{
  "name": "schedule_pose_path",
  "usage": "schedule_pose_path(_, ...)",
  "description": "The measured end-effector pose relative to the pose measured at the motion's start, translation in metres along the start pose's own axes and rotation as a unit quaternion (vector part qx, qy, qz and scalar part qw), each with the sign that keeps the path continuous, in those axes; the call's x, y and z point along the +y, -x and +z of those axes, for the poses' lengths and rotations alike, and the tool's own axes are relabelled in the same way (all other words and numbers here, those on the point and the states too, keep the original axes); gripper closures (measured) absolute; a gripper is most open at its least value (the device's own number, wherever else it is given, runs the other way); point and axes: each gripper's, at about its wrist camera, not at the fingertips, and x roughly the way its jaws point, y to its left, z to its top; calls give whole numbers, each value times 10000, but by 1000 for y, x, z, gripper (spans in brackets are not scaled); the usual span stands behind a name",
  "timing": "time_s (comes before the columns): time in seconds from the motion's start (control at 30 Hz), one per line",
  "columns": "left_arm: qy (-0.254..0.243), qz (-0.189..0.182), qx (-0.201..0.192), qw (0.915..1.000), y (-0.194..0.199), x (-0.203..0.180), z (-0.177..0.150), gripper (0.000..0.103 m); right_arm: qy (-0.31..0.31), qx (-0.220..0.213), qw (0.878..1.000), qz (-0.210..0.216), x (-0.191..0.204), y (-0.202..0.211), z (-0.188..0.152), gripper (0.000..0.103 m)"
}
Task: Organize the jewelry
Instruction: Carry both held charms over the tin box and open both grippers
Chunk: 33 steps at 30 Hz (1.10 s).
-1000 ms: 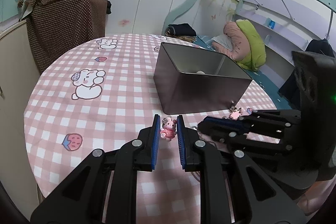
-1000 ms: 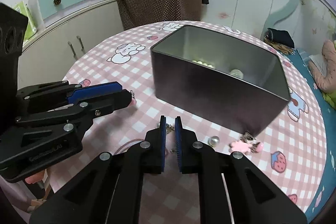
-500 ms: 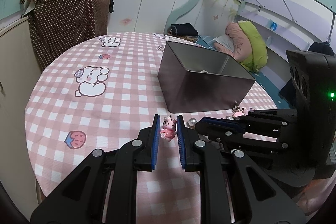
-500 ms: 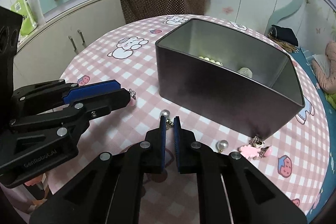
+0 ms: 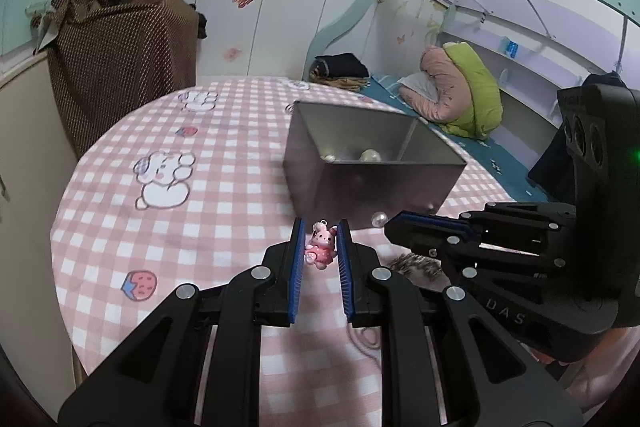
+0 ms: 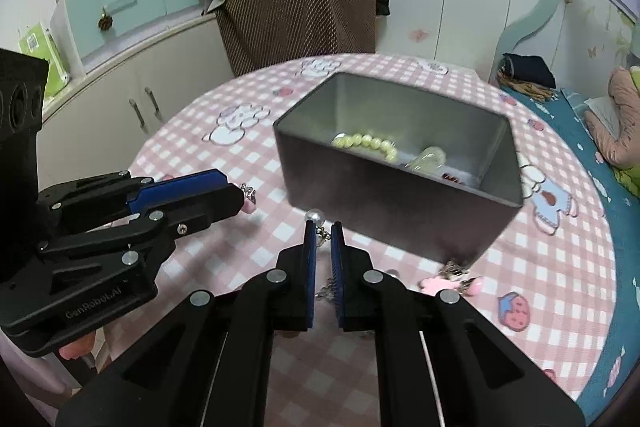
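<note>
Both claws stand just short of the tin box, which lies ahead and opens upward: the left gripper is clamped on a pink bunny charm, the right gripper on a pearl earring.

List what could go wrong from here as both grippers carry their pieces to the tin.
1. The right gripper pinches only the thin chain of the pearl earring; the pearl sits beyond the tips and could slip out.
2. The left gripper, holding the pink bunny charm, is close beside the right; they may collide.
3. The metal tin may get knocked.
</note>
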Motion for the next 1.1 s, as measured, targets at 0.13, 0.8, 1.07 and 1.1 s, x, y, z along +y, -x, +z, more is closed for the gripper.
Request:
schedule_pose_path(0.13,-30,-132,-125,9998,5,-6,9,87,-98,-232,9997,6,-8,14,5,96)
schedule_pose_path(0.8,-182,-120,-329,9992,-19,-22,50,87,-469,-684,9961,-313,-46,20,29,96)
schedule_pose_path(1.07,-183,-157,-174,9996,-40,-24,54,87,-563,-535,9966,-264,-57,5,30,95)
schedule_pose_path(1.1,-179,-171,-153,9996,-42,-24,54,87,-576,-538,9965,-279,-58,4,30,94)
